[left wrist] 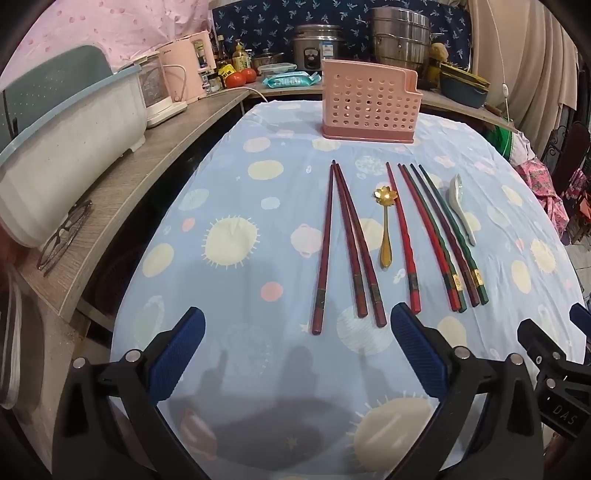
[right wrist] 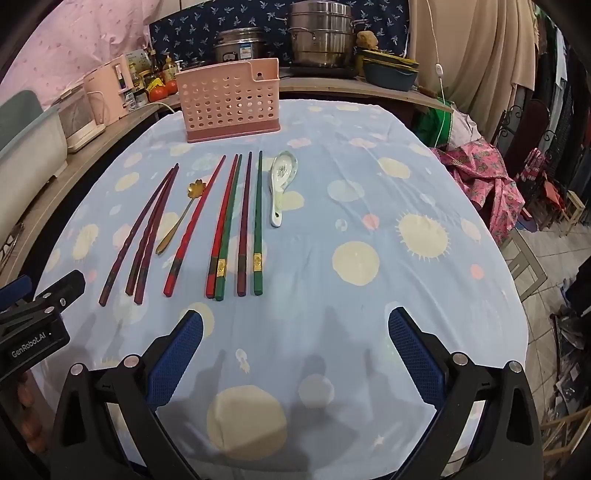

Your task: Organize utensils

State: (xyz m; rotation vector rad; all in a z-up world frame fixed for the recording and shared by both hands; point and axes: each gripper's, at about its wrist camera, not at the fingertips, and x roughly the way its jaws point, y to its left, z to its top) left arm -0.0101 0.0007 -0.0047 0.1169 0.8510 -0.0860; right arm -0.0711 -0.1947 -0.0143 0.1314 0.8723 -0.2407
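A pink perforated utensil holder (left wrist: 369,101) (right wrist: 231,99) stands empty-looking at the far side of the blue tablecloth. In front of it lie three dark red chopsticks (left wrist: 345,243) (right wrist: 144,229), a gold flower-bowl spoon (left wrist: 386,225) (right wrist: 181,218), several red, green and purple chopsticks (left wrist: 436,236) (right wrist: 236,221), and a white ceramic spoon (left wrist: 461,206) (right wrist: 281,181). My left gripper (left wrist: 295,325) is open and empty, just short of the dark red chopsticks' near ends. My right gripper (right wrist: 295,328) is open and empty, nearer than the green chopstick.
A wooden counter (left wrist: 155,155) runs along the left with a white-and-blue bin (left wrist: 66,147), glasses (left wrist: 62,236), a pink kettle (left wrist: 184,70), bottles and tomatoes. Steel pots (right wrist: 317,33) stand at the back. Pink cloth (right wrist: 484,177) lies off the table's right edge.
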